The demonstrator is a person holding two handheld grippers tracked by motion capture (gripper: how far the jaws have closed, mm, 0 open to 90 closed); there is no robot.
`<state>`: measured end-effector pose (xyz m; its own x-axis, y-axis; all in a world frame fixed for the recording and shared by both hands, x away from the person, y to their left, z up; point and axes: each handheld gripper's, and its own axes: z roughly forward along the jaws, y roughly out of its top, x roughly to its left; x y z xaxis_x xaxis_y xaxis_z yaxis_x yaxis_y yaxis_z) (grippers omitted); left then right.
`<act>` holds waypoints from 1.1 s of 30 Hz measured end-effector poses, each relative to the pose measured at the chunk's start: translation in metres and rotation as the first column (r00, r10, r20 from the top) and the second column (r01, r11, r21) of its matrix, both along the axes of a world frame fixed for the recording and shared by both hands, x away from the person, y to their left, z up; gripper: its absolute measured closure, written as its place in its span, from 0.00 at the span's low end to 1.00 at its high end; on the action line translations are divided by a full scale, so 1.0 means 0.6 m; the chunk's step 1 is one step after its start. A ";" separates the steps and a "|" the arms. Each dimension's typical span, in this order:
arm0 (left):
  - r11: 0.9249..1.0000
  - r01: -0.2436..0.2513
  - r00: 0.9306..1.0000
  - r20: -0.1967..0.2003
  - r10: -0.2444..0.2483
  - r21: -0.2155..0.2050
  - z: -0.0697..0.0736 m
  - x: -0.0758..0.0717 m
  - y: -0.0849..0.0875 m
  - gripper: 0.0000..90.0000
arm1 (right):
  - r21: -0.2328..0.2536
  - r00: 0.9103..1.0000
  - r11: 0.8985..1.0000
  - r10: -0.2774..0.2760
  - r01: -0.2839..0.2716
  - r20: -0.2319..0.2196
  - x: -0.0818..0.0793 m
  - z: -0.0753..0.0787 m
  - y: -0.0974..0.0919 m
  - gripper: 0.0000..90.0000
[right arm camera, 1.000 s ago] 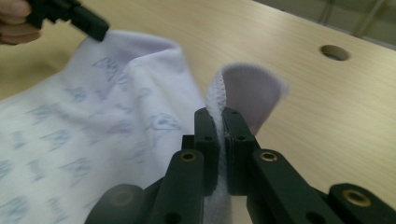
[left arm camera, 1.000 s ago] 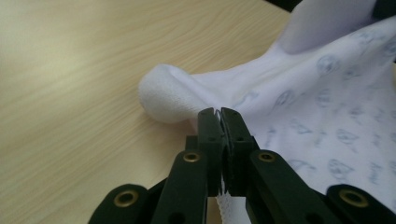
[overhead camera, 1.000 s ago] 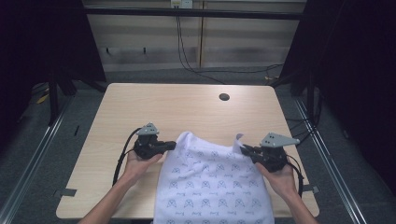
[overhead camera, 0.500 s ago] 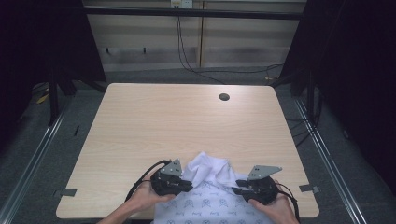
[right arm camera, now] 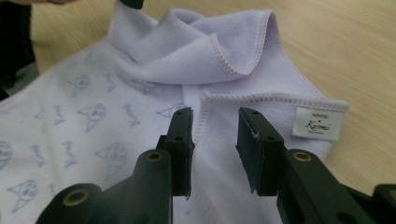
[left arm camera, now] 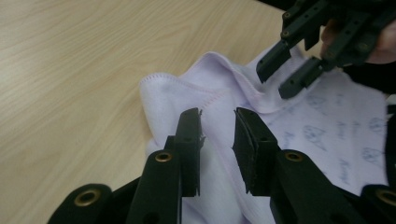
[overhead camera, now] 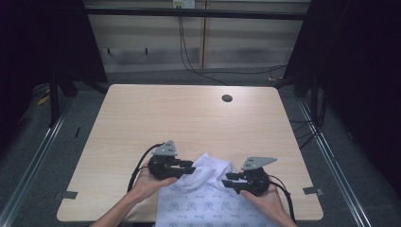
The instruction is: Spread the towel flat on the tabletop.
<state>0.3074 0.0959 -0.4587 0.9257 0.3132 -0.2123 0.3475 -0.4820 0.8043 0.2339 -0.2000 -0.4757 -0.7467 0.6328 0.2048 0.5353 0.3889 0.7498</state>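
- Grippers meet over a crumpled cloth (overhead camera: 205, 189) at the near edge of a wooden table (overhead camera: 189, 123), each held in one of a person's hands.
- Left gripper (overhead camera: 189, 168) sits at the cloth's left side; in its own view its jaws stand apart, released, with pale fabric (left arm camera: 219, 100) showing through the gap and nothing pinched.
- Right gripper (overhead camera: 228, 179) sits at the cloth's right side; its jaws are likewise spread, straddling a stitched hem (right arm camera: 205, 100) without clamping it.
- Cloth lies bunched between the two tools, its far end folded up into a loose hump, its printed part trailing off the near table edge toward the person.
- A small sewn label (right arm camera: 318, 122) lies flat at one corner, just beside the right jaws.
- Likely trouble: with much of the fabric hanging over the edge and neither tool gripping, the cloth could slide off the table.
- A closing jaw could also catch two layers of the fold rather than one hem, so any spreading would drag the bundle instead of opening it.
- Tools are near each other; closing in further could knock jaws together.
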 end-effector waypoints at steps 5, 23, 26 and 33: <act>0.999 -0.031 0.999 -0.036 0.031 0.011 -0.031 0.028 -0.041 0.66 | -0.018 1.000 1.000 0.009 -0.009 -0.018 0.017 -0.014 0.021 0.66; 0.986 0.152 0.988 -0.021 -0.151 0.066 -0.054 -0.003 -0.075 0.86 | -0.085 1.000 0.996 0.025 -0.023 0.013 0.015 -0.030 0.034 0.91; 0.991 0.130 0.991 -0.039 -0.129 0.018 -0.049 -0.001 -0.067 0.90 | -0.042 1.000 0.999 0.001 -0.001 0.005 0.014 -0.024 0.023 0.96; 0.997 0.064 0.997 -0.029 -0.065 -0.038 -0.025 0.007 -0.039 0.91 | -0.036 1.000 0.999 -0.021 0.021 0.006 0.013 -0.020 0.006 0.93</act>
<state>0.3115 0.0724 -0.4739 0.9368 0.2446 -0.2503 0.3408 -0.4746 0.8115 0.2414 -0.1965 -0.4879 -0.7342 0.6553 0.1776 0.5395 0.4043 0.7386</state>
